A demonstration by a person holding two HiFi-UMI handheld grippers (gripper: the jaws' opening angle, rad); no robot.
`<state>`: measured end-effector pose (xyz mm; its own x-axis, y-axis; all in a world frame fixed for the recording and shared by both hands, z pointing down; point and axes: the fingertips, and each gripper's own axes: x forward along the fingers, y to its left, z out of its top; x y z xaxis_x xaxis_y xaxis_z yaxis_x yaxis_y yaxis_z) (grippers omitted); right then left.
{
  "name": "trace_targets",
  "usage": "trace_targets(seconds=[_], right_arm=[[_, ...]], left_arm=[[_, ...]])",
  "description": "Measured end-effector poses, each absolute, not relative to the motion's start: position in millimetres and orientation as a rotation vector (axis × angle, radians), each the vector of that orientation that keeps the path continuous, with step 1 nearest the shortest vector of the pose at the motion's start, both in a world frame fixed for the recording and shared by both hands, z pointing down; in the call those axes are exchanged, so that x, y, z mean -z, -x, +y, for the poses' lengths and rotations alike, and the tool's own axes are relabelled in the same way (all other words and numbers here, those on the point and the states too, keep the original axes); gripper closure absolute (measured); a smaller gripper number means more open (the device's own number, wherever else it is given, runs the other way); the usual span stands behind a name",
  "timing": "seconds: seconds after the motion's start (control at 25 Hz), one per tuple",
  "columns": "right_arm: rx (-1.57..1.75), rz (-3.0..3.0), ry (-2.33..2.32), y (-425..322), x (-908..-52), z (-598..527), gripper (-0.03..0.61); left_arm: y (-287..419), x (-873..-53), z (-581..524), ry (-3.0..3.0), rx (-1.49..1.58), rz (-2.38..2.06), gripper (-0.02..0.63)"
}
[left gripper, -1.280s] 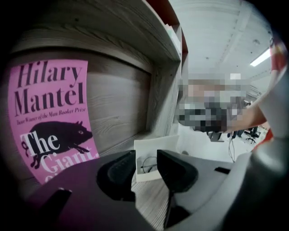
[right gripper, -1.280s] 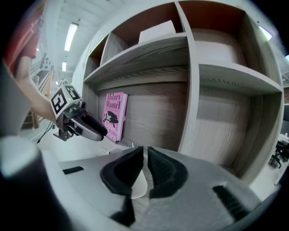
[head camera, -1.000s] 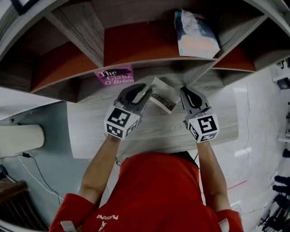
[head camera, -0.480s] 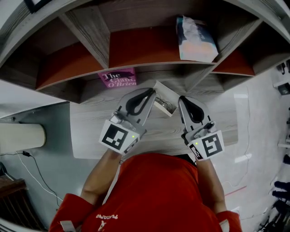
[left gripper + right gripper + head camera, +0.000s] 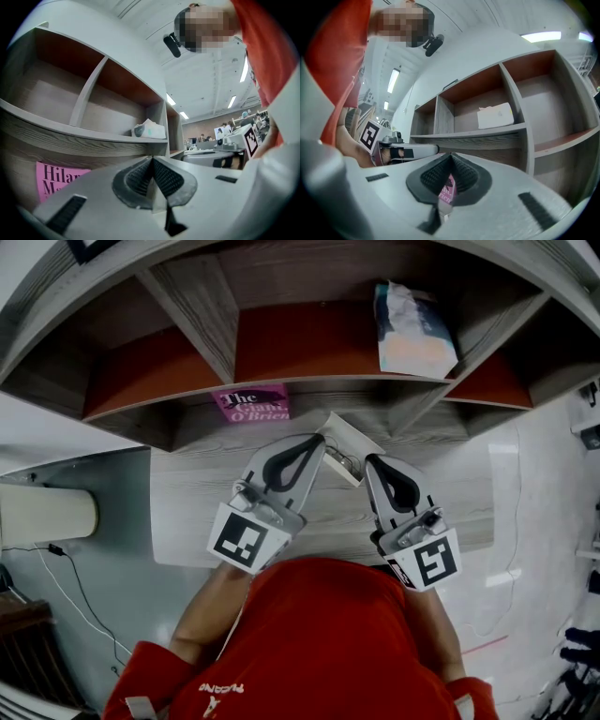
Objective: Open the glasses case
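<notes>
- The glasses case (image 5: pixel 354 439), white, sits between the two gripper tips over the far middle of the grey wood desk (image 5: pixel 187 512), just in front of the shelf unit's lowest board. It looks open, with something dark inside. From above I cannot tell whether it rests on the desk or hangs clear of it.
- The left gripper (image 5: pixel 319 442) meets the case's left edge. Its jaws have just been closing and are now pressed together, and its ribbed pads (image 5: pixel 138 180) pinch a thin pale sliver of the case.
- The right gripper (image 5: pixel 368 461) meets the case's near right corner. Its jaws are also together, with a pale strip caught low between the pads (image 5: pixel 461 176) and pink showing through the gap above it.
- Both grippers point level and angle in towards each other, marker cubes nearest the person.
- A pink book (image 5: pixel 251 404) lies on the desk just far-left of the case, under the shelf edge.
- The shelf unit (image 5: pixel 216 343) stands along the far side. A white packet (image 5: pixel 415 329) rests in its right-hand compartment.
- The person's red shirt (image 5: pixel 328 634) fills the near edge.
- A cream cylinder (image 5: pixel 47 515) lies well left of the desk.
</notes>
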<state>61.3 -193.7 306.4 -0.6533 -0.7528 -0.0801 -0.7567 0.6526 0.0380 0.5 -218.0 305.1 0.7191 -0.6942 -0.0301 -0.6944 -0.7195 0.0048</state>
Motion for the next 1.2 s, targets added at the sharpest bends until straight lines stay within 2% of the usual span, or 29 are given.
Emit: trace_targets(seconds=[1.2], right_arm=[[-0.077, 2.812, 1.273, -68.5, -315.7, -194.1, 0.575]], left_arm=[[-7.2, -310.4, -217.9, 2.909, -0.04, 1.204, 0.604]])
